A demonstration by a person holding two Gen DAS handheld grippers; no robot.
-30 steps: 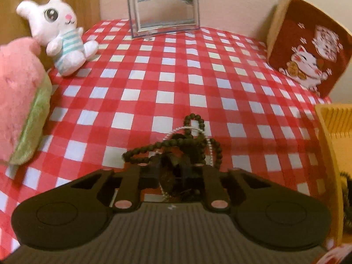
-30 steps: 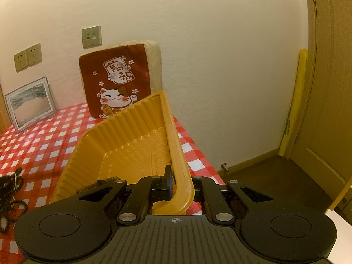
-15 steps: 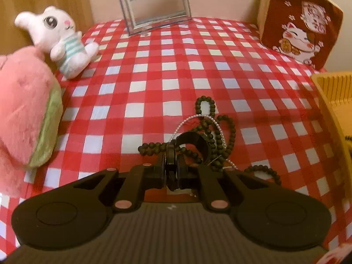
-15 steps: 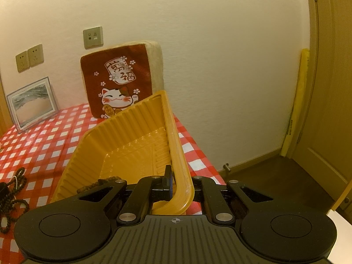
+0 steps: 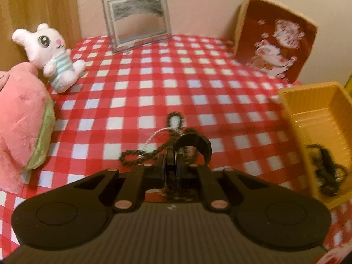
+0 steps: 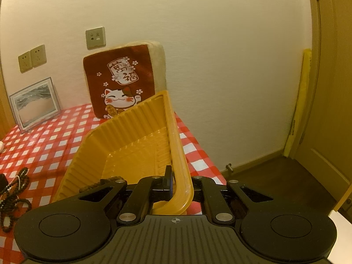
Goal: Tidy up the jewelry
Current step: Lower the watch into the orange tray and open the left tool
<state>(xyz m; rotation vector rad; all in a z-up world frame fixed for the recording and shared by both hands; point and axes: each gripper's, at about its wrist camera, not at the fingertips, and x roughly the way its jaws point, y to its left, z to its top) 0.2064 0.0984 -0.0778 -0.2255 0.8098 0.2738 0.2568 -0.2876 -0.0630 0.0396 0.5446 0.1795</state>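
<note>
My left gripper [image 5: 172,158] is shut on a black bangle [image 5: 194,146] and holds it just above the checked cloth. Under it lie a dark bead necklace [image 5: 175,118] and a thin pearl strand [image 5: 151,137]; the beads [image 6: 13,189] also show at the left edge of the right wrist view. The yellow tray [image 5: 316,118] stands at the right with dark jewelry [image 5: 327,173] in its near end. My right gripper [image 6: 175,184] is shut on the near rim of the yellow tray [image 6: 173,132] and tilts it up. A few beads [image 6: 99,183] lie inside.
A white plush rabbit [image 5: 52,57] and a pink plush [image 5: 19,127] line the table's left side. A framed picture [image 5: 137,19] and a lucky-cat cushion [image 5: 277,37] stand at the back against the wall. Right of the table is bare floor and a door [image 6: 330,88].
The left gripper has closed on the black bangle, lifted it off the bead pile and swung right, so the tray came into its view. The right gripper and tray stayed put.
</note>
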